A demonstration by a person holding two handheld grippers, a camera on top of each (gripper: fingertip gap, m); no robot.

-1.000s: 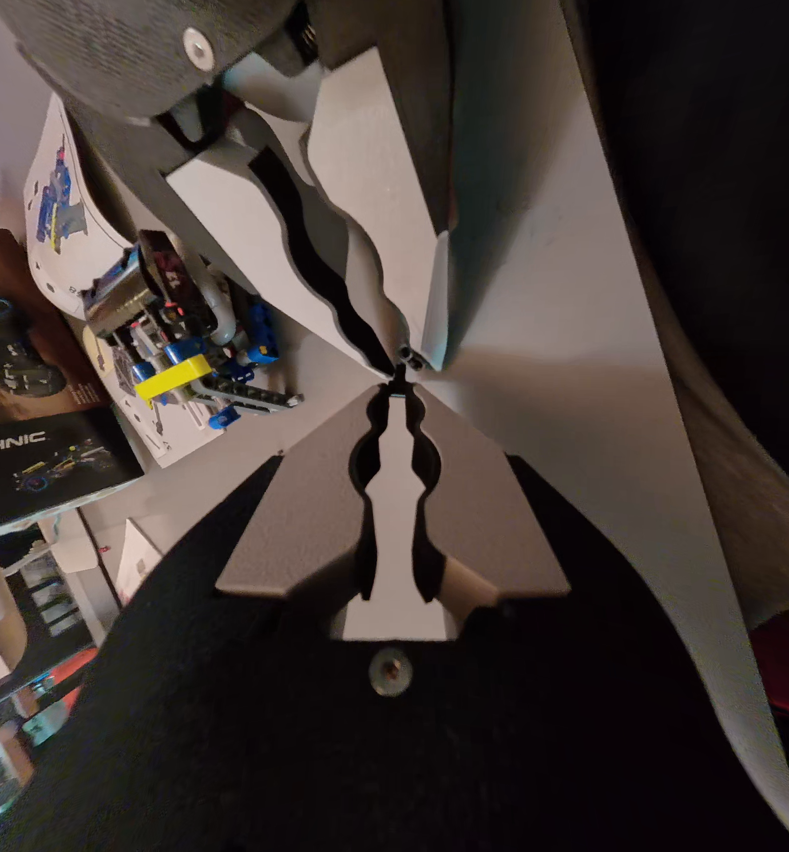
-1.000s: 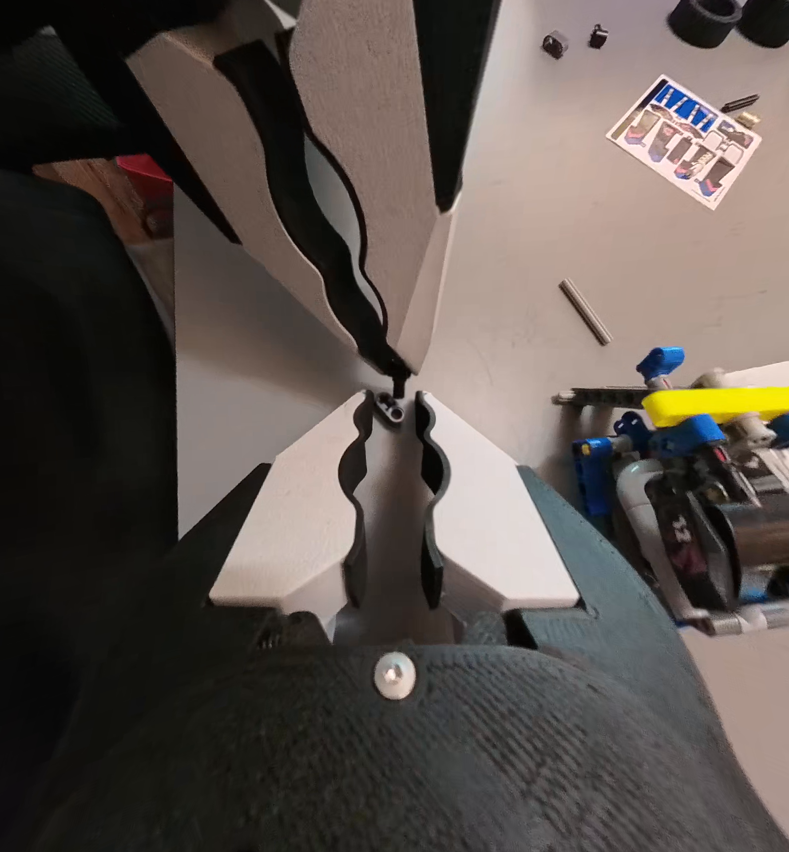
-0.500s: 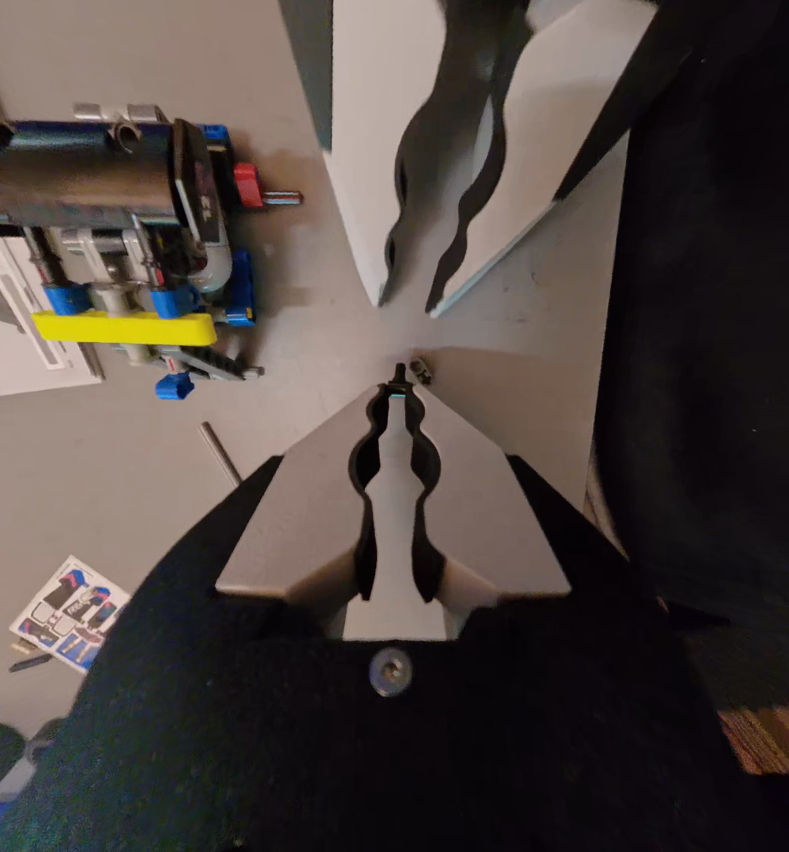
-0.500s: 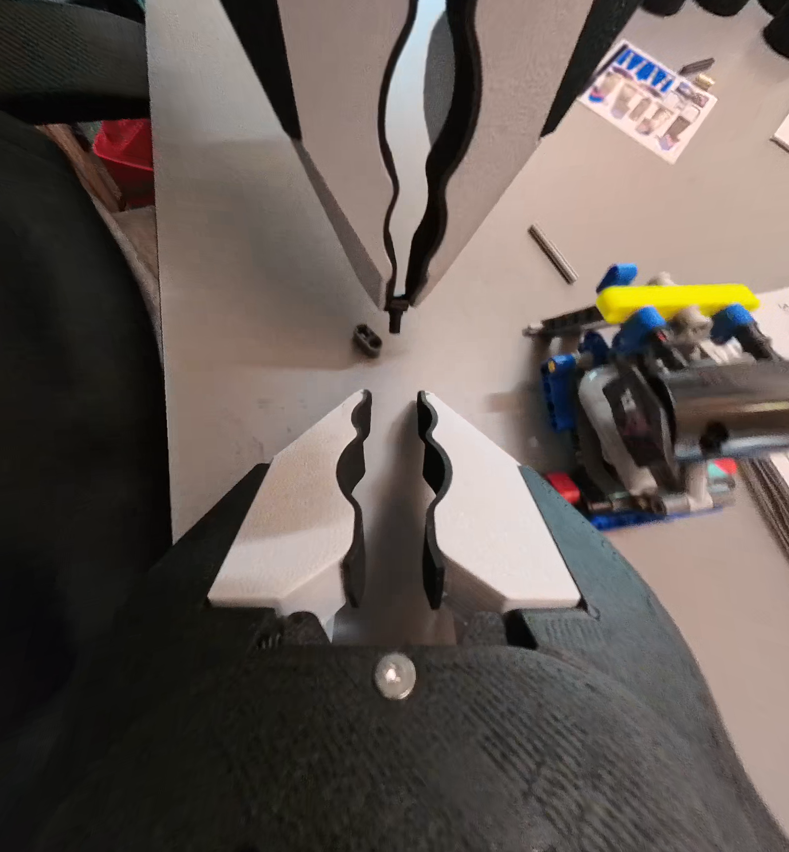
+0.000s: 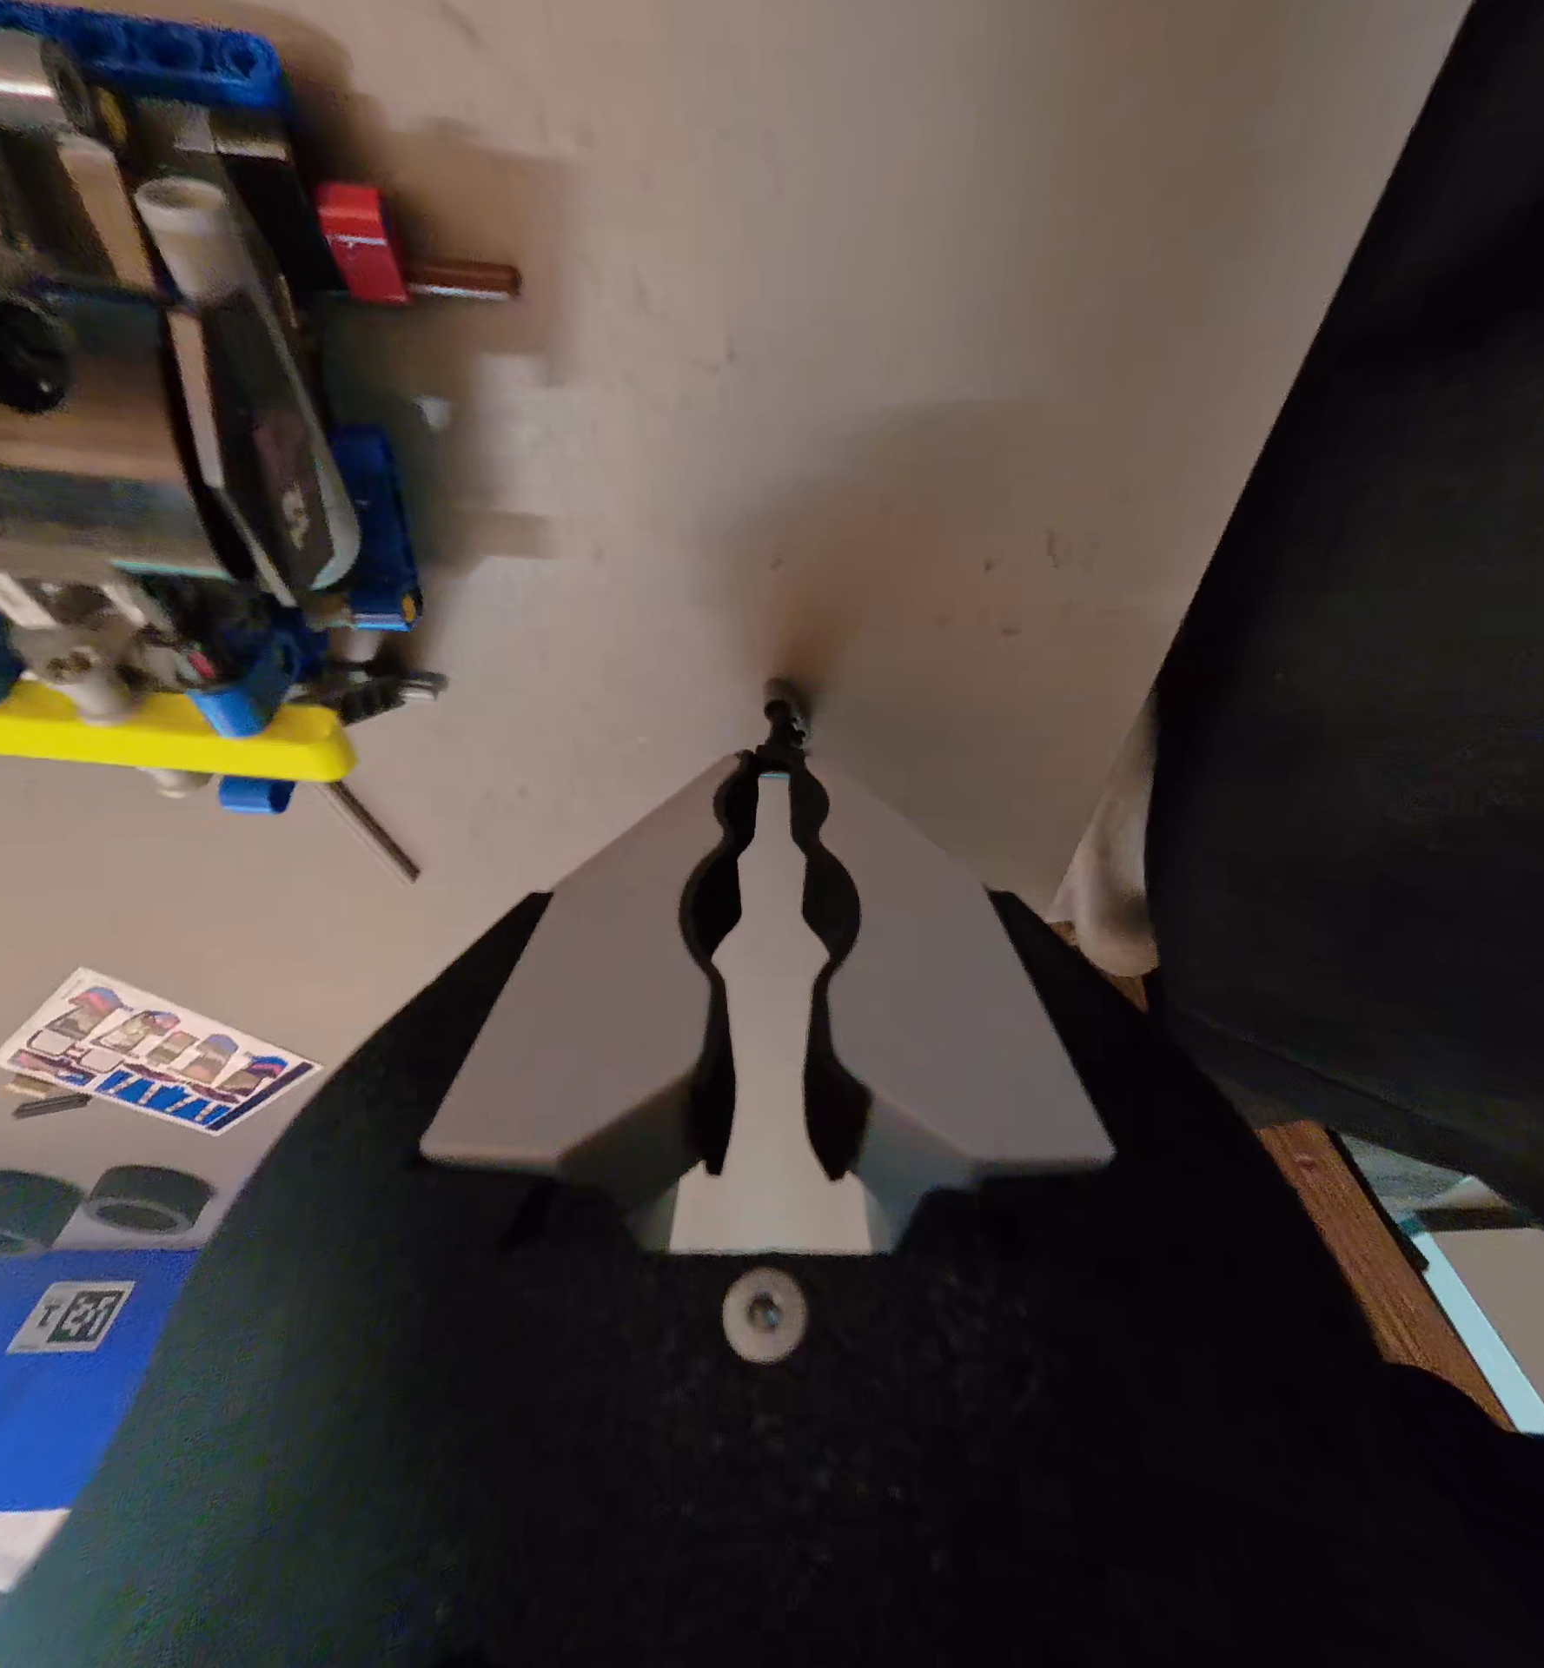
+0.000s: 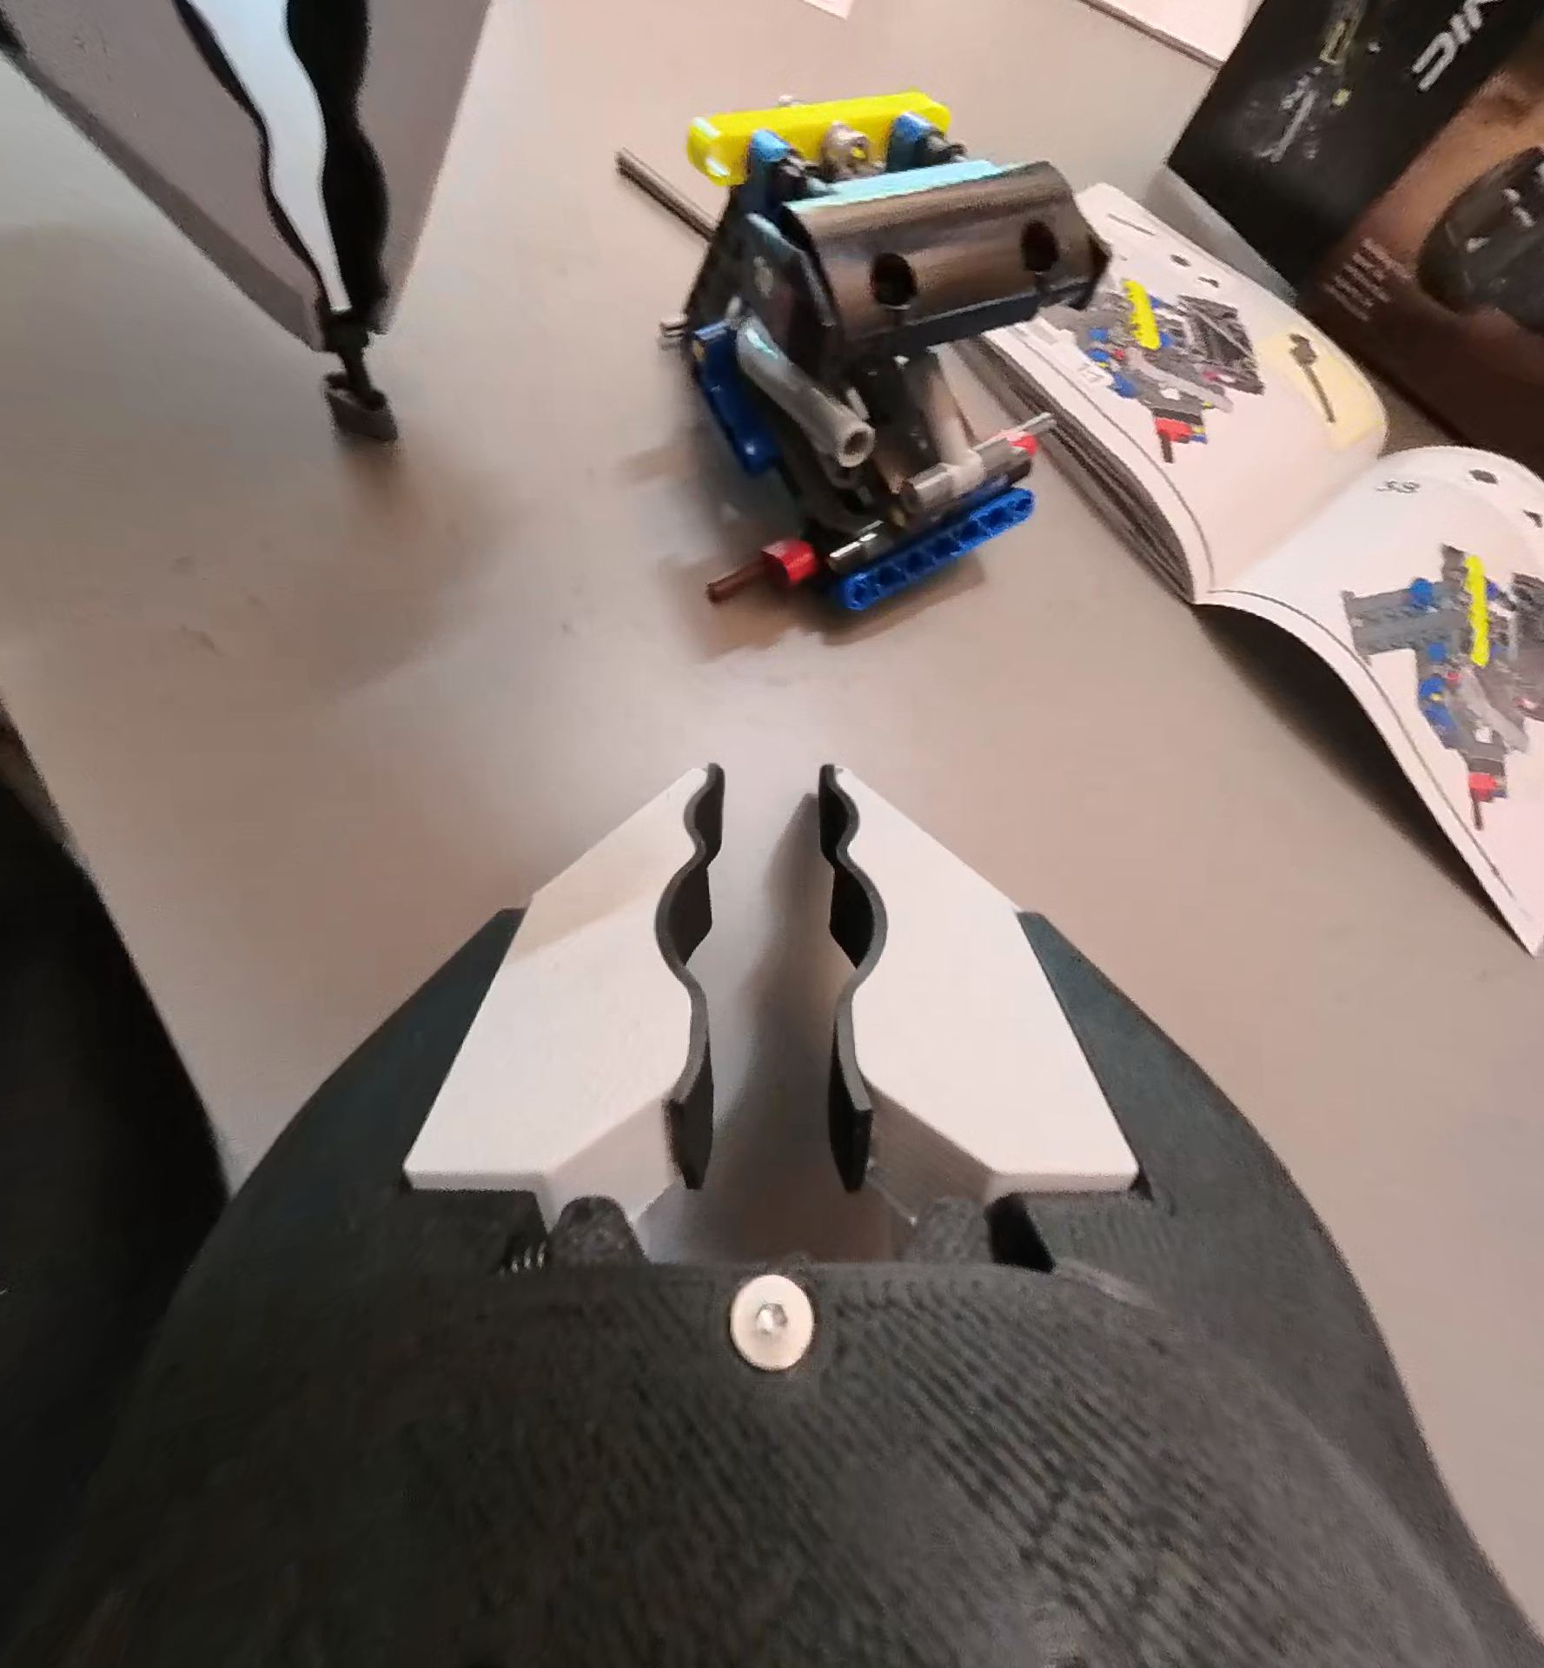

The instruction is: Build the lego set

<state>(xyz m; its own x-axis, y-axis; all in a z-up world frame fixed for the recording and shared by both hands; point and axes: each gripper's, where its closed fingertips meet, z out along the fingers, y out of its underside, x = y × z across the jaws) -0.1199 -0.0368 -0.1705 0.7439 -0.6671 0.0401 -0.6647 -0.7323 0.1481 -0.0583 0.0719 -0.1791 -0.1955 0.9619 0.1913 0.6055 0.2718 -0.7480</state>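
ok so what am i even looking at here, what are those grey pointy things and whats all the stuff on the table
Those grey wedges are the fingers of two hand-held grippers; a person carries one in each hand, and each has a camera looking along its own fingers. The left gripper is closed on a small black pin, its tip at a small dark connector piece lying on the grey table. The right gripper is open, with nothing between its fingers. On the table are a half-built toy brick model in blue, black and yellow, an open instruction booklet, a sticker sheet, two black tyres and a dark box.
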